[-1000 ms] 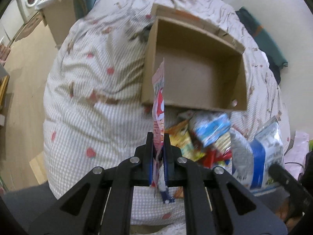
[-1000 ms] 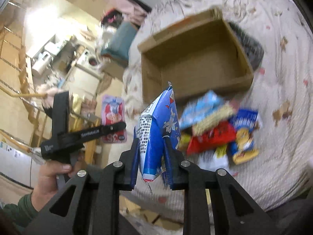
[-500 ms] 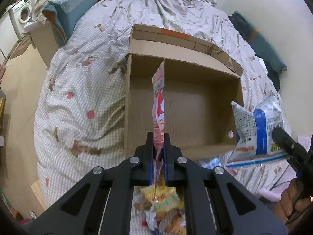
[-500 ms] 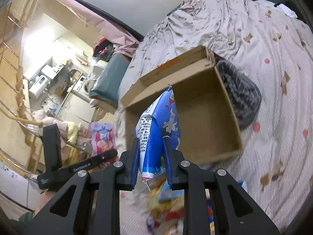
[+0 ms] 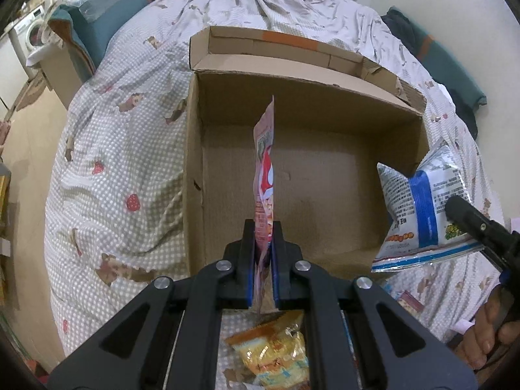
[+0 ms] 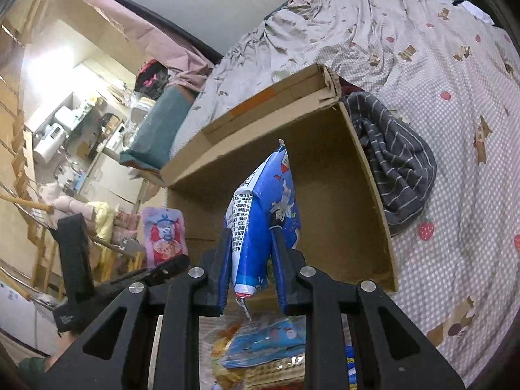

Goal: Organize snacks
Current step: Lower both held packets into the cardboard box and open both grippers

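Observation:
My left gripper [image 5: 262, 227] is shut on a flat pink snack pouch [image 5: 265, 175], held edge-on above the near side of an open cardboard box [image 5: 195, 149] that shows a bare floor. The pouch also shows in the right wrist view [image 6: 164, 237]. My right gripper [image 6: 252, 237] is shut on a puffy blue and white snack bag [image 6: 263, 214], held over the box's [image 6: 370, 175] near edge. The bag shows at the right in the left wrist view [image 5: 422, 208]. Loose snack packets [image 5: 276, 354] lie on the bed in front of the box.
The box sits on a checked bedspread [image 5: 123, 162] with bear and strawberry prints. A grey striped garment [image 6: 399, 159] lies against the box's right side. A teal cushion [image 5: 97, 22] and a dark teal cloth [image 5: 448, 68] lie at the bed's edges. More packets [image 6: 269, 354] lie below my right gripper.
Both grippers have moved forward from above the snack pile to over the box, each still holding its packet. The box now fills the middle of both views.

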Demonstrator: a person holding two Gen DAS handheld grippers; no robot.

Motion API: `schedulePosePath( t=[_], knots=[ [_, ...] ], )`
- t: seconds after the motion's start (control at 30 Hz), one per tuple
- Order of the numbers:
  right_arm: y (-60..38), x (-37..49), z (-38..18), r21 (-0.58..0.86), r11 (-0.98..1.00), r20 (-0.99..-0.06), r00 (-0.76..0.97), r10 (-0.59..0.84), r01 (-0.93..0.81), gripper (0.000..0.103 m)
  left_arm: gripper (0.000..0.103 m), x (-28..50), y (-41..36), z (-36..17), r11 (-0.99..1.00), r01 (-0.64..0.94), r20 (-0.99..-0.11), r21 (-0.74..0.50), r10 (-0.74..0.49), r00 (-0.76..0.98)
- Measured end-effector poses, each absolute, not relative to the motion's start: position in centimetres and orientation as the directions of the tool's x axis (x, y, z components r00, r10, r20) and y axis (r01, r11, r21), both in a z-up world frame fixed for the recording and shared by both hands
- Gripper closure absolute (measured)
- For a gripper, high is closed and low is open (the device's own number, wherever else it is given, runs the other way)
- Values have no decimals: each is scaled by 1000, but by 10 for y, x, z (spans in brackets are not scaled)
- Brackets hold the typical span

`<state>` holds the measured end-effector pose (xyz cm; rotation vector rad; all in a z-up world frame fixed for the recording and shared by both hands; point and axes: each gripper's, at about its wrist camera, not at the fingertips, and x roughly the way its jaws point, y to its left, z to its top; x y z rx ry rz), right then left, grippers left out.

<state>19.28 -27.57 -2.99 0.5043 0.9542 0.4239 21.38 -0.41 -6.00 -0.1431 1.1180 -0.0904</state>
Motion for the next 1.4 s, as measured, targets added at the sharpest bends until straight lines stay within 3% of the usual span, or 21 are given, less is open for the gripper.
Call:
schedulePosePath(
  t=[0.7, 0.83, 0.97, 1.03, 1.07, 1.1, 1.4],
  knots=[
    [-289, 201, -48, 571, 811, -652, 529, 543, -130, 79, 95, 208, -9, -54, 993, 12, -867, -120, -110, 486],
    [-284, 199, -46, 550, 820, -655, 529, 540, -156, 79, 63, 206, -6, -52, 991, -1, -861, -135, -116, 495],
    [-286, 199, -46, 551, 821, -651, 540, 534, -147, 75, 54, 205, -7, -50, 992, -1, -857, -123, -106, 504],
    [-288, 201, -48, 549, 826, -662, 536, 523, -128, 62, 36, 204, -7, -50, 993, -4, -853, -117, -99, 512],
    [-290, 202, -48, 544, 831, -671, 537, 511, -111, 38, 33, 203, -6, -49, 992, -4, -849, -123, -103, 518],
    [-292, 201, -48, 546, 832, -670, 544, 506, -101, 25, 27, 202, -6, -48, 991, -2, -846, -135, -115, 521],
    [-296, 199, -37, 547, 830, -648, 571, 504, -111, 23, 24, 198, -5, -45, 992, 2, -835, -126, -107, 539]
  ],
)
